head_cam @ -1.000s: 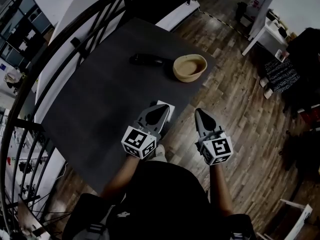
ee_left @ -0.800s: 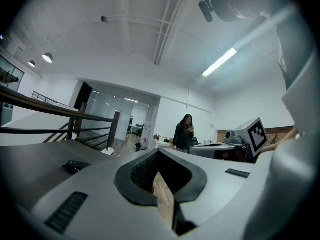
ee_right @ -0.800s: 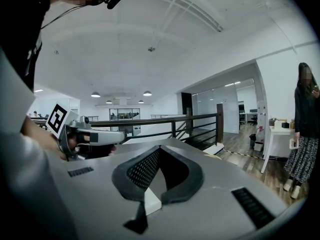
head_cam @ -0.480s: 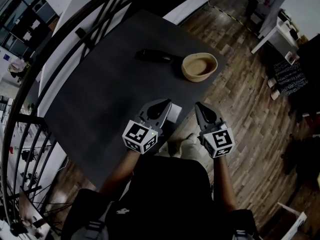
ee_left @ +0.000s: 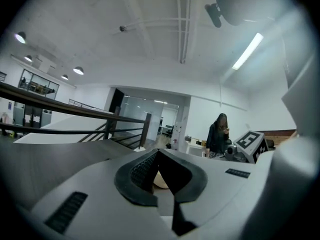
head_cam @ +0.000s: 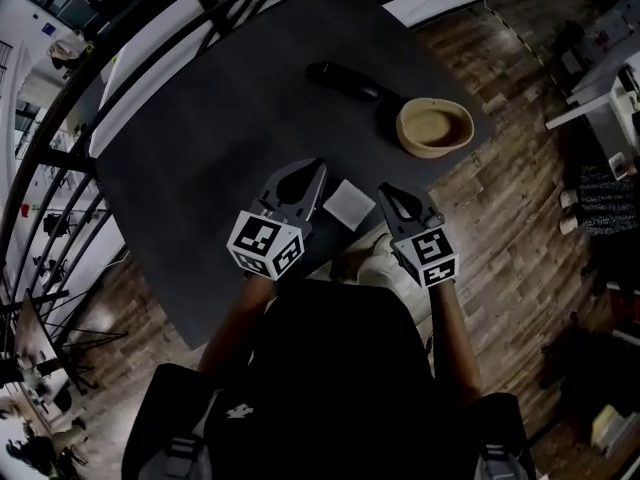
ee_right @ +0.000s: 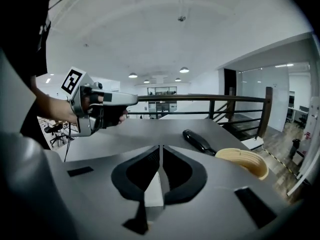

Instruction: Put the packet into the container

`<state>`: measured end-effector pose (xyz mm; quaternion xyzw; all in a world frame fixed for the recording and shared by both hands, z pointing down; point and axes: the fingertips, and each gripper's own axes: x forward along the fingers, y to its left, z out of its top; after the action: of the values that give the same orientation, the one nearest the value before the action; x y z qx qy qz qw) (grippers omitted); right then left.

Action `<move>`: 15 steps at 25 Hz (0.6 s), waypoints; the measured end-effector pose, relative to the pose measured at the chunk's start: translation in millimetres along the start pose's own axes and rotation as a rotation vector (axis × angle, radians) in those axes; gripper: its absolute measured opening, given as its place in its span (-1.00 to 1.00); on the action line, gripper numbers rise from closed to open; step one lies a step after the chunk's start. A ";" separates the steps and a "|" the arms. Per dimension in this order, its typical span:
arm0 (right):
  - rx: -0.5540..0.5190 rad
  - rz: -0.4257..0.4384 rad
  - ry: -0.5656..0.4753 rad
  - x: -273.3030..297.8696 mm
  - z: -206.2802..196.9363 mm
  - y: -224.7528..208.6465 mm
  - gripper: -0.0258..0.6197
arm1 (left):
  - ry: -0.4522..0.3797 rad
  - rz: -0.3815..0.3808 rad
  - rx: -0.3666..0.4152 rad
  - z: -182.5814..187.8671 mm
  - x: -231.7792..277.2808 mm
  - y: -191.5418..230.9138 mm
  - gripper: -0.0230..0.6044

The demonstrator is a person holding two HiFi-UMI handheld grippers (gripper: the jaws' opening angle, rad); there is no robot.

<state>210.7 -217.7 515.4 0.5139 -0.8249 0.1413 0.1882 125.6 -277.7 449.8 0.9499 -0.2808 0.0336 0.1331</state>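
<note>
Inspecting the tongs: the left gripper [head_cam: 314, 169] has its jaws together at the tips with nothing clamped between them. The right gripper [head_cam: 386, 191] is likewise closed and empty. The white packet [head_cam: 349, 203] lies flat near the edge of the dark table [head_cam: 200, 148], between the two grippers and held by neither. The tan container [head_cam: 434, 126] stands apart from the packet, beside a black object [head_cam: 343, 79].

Table [head_cam: 200, 148]: open from 9 to 12 o'clock. Obstructions: black handset [head_cam: 343, 80] at 12, bowl [head_cam: 435, 128] at 1, railing [head_cam: 60, 158] beyond 10.
</note>
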 end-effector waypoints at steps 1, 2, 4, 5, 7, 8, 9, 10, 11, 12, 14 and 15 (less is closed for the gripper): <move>-0.007 0.020 0.021 4.8 -5.9 1.3 -0.91 | 0.000 0.024 -0.008 -1.4 -0.9 3.1 -0.91; -0.013 0.041 0.041 9.4 -12.4 3.3 -0.90 | 0.001 0.047 -0.010 -2.2 -1.7 5.7 -0.91; -0.028 0.094 0.086 19.2 -26.1 9.4 -0.65 | 0.001 0.093 -0.010 -1.3 -2.5 11.0 -0.91; -0.040 0.122 0.112 24.1 -33.7 13.5 -0.61 | -0.002 0.113 -0.010 -0.3 -2.9 13.4 -0.91; -0.069 0.172 0.165 33.2 -51.0 23.4 -0.39 | -0.005 0.143 -0.010 0.6 -4.6 17.2 -0.91; -0.082 0.194 0.194 37.5 -60.7 29.0 -0.26 | -0.005 0.155 -0.008 0.5 -6.0 18.7 -0.91; -0.092 0.217 0.223 41.8 -70.8 34.9 -0.02 | -0.005 0.165 -0.007 0.5 -7.9 20.2 -0.91; -0.099 0.240 0.250 46.3 -80.1 40.7 0.25 | -0.005 0.176 -0.006 1.0 -10.1 22.0 -0.91; -0.104 0.261 0.270 50.8 -87.6 46.1 0.55 | -0.007 0.188 -0.007 1.9 -12.2 24.1 -0.91; -0.110 0.278 0.284 55.3 -93.6 50.4 0.72 | -0.010 0.199 -0.007 3.1 -13.9 26.3 -0.91; -0.122 0.295 0.309 63.6 -104.3 55.2 0.87 | -0.015 0.217 -0.008 5.4 -15.6 29.7 -0.91; -0.126 0.297 0.322 67.4 -109.6 56.5 0.89 | -0.017 0.223 -0.007 6.2 -16.2 30.4 -0.91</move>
<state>150.9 -200.1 641.4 0.3448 -0.8580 0.1961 0.3262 95.4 -295.4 448.7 0.9127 -0.3857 0.0392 0.1294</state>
